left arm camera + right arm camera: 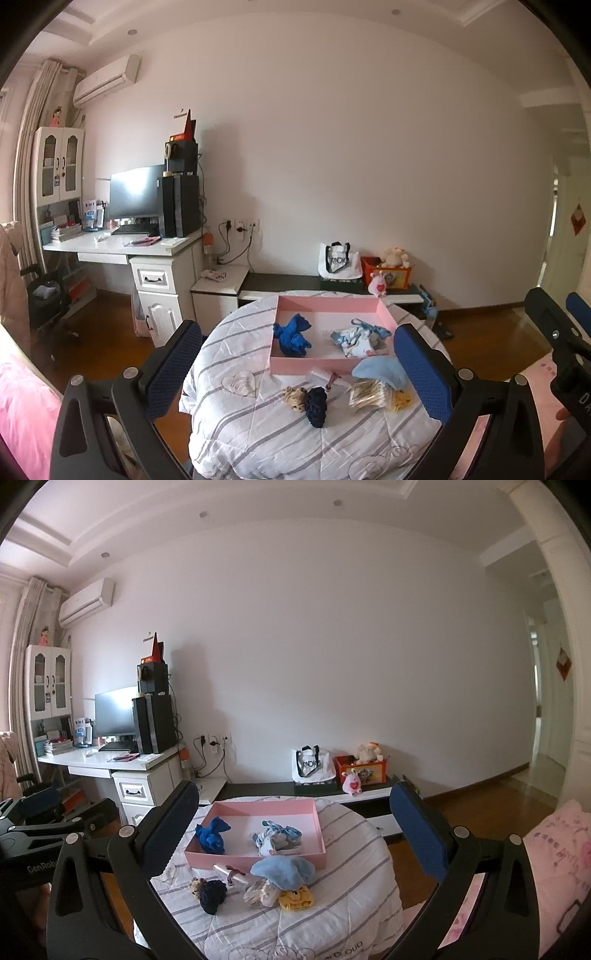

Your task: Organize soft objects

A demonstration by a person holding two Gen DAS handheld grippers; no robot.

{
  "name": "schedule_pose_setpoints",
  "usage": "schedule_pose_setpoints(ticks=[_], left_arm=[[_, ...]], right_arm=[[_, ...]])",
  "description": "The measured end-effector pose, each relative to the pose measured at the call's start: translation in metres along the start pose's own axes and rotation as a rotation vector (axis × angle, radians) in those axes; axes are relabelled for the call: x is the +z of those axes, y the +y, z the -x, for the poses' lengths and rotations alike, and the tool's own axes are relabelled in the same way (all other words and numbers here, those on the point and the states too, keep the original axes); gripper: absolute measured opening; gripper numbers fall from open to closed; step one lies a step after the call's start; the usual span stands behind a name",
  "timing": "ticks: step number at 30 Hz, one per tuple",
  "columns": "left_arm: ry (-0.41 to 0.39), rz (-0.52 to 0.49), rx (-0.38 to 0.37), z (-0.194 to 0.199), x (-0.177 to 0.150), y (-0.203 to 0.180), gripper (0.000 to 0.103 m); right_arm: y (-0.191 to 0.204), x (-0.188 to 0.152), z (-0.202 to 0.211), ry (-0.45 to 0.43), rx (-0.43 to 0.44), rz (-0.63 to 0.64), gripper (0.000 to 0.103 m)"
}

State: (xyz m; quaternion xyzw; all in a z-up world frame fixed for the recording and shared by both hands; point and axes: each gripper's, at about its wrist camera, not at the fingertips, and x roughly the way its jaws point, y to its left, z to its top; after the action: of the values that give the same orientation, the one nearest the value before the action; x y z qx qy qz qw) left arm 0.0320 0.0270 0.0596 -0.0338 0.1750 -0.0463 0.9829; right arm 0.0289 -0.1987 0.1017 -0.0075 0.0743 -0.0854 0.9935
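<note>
Striped quilted surface (351, 915) ahead; both tongs, left (299, 369) and right (295, 834), released. I'd pinch the limp, light navy scrunchie (213, 896) mid-bunch.

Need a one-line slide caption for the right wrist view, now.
Open right gripper hovers above a striped quilt; two cloths lie in the pink tray, more soft items wait in front.

striped quilt (258, 435), pink tray (388, 317), navy scrunchie (316, 406), lt-blue cloth (380, 371)
</note>
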Motion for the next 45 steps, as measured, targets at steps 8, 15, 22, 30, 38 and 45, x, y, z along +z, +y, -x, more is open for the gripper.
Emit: schedule_pose_setpoints(ticks=[8, 15, 22, 30, 38, 45], left_arm=[[0.072, 0.006, 0.030, -0.025, -0.006, 0.009, 0.103], [0.197, 0.012, 0.078, -0.073, -0.018, 0.024, 0.103], [0.326, 0.046, 0.146, -0.135, -0.026, 0.047, 0.103], [0.427, 0.082, 0.204, -0.186, -0.046, 0.079, 0.103], [0.477, 0.097, 0.223, -0.223, -0.068, 0.107, 0.103], [0.504, 0.133, 0.211, -0.238, -0.083, 0.127, 0.103]], right_arm=[[0.006, -0.015, -0.023, 0.072, 0.021, 0.007, 0.103], [0.024, -0.043, -0.067, 0.207, 0.067, 0.025, 0.103], [0.050, -0.077, -0.117, 0.338, 0.126, 0.064, 0.103], [0.088, -0.120, -0.169, 0.509, 0.192, 0.134, 0.103], [0.112, -0.158, -0.203, 0.658, 0.189, 0.190, 0.103], [0.125, -0.182, -0.216, 0.748, 0.195, 0.247, 0.094]])
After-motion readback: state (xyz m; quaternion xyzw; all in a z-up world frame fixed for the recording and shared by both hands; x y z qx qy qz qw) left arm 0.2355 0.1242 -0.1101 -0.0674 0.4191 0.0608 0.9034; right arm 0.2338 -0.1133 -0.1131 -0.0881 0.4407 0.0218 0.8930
